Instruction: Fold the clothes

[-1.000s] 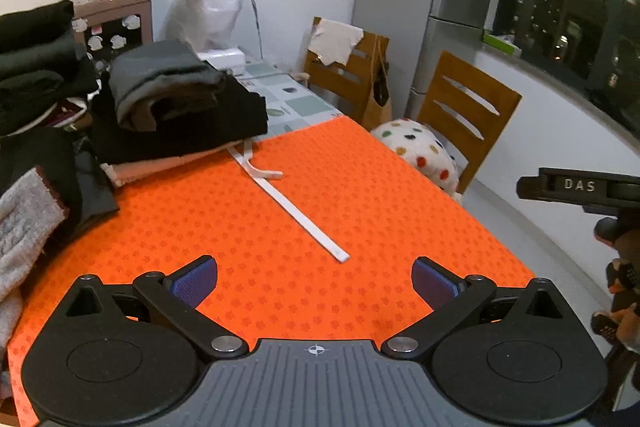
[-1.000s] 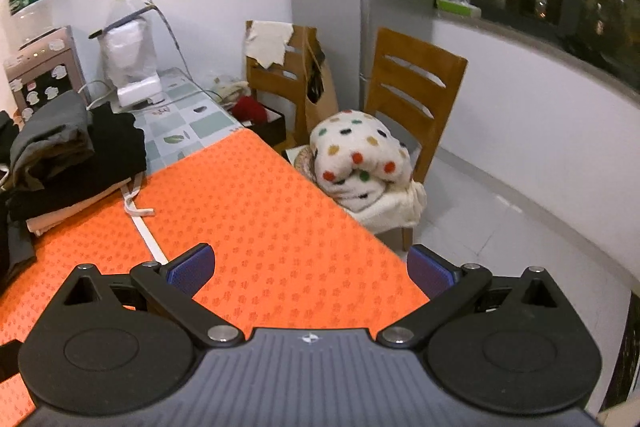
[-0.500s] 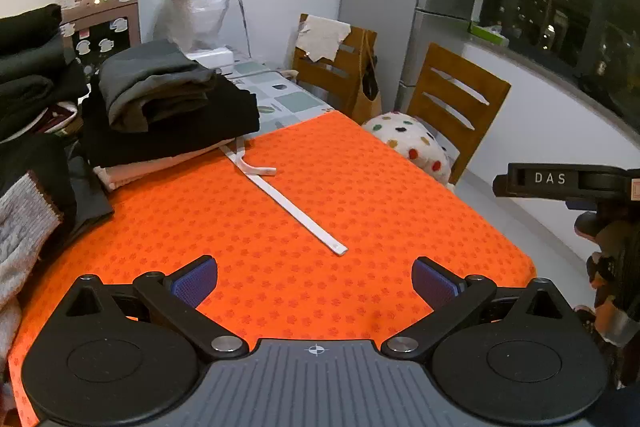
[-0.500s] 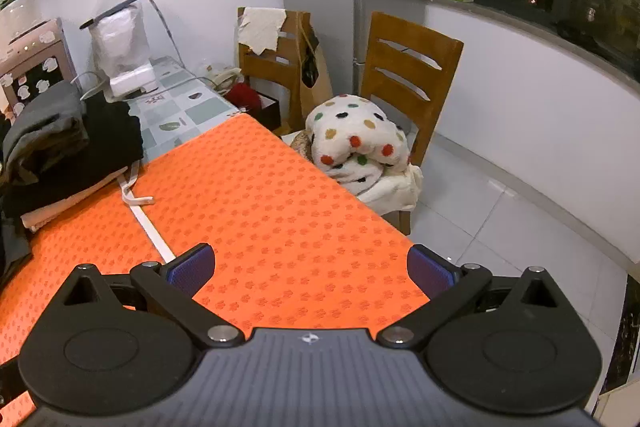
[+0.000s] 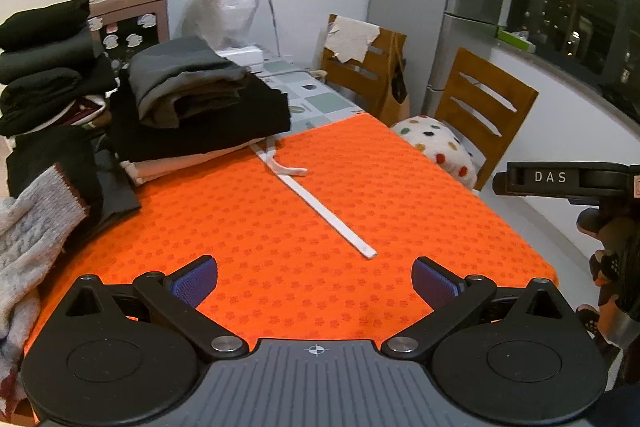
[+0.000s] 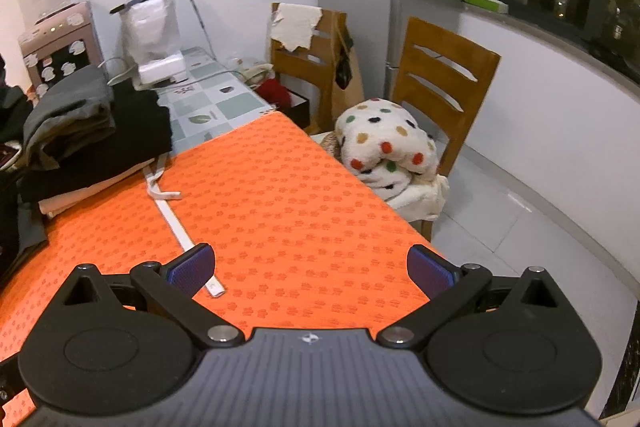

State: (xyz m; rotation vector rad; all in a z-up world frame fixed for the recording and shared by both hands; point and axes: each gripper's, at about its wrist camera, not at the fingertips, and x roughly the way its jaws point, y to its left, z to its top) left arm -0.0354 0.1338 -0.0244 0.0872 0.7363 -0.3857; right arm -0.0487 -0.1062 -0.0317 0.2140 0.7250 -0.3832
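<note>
An orange patterned cloth (image 5: 280, 227) (image 6: 280, 195) covers the table. At its far left stands a stack of folded dark clothes (image 5: 192, 107) (image 6: 92, 135), with a white strap (image 5: 320, 211) (image 6: 176, 215) trailing from under it across the cloth. A grey knitted garment (image 5: 28, 239) lies loose at the left edge. My left gripper (image 5: 316, 281) hovers open over the near edge, holding nothing. My right gripper (image 6: 310, 267) is open too, empty, above the cloth's near right part; its body (image 5: 560, 179) shows at the right of the left wrist view.
A second pile of dark clothes (image 5: 44, 59) sits far left. Beyond the cloth are a tiled tabletop (image 6: 208, 107), a water dispenser (image 5: 124, 7) and a bagged appliance (image 6: 152, 27). Two wooden chairs (image 6: 440, 79) stand right, one with a spotted blanket (image 6: 384, 147). A fridge (image 5: 472, 7) is behind.
Both grippers have drawn back and risen slightly, so more of the orange cloth and the strap's end shows. Both stayed open and empty.
</note>
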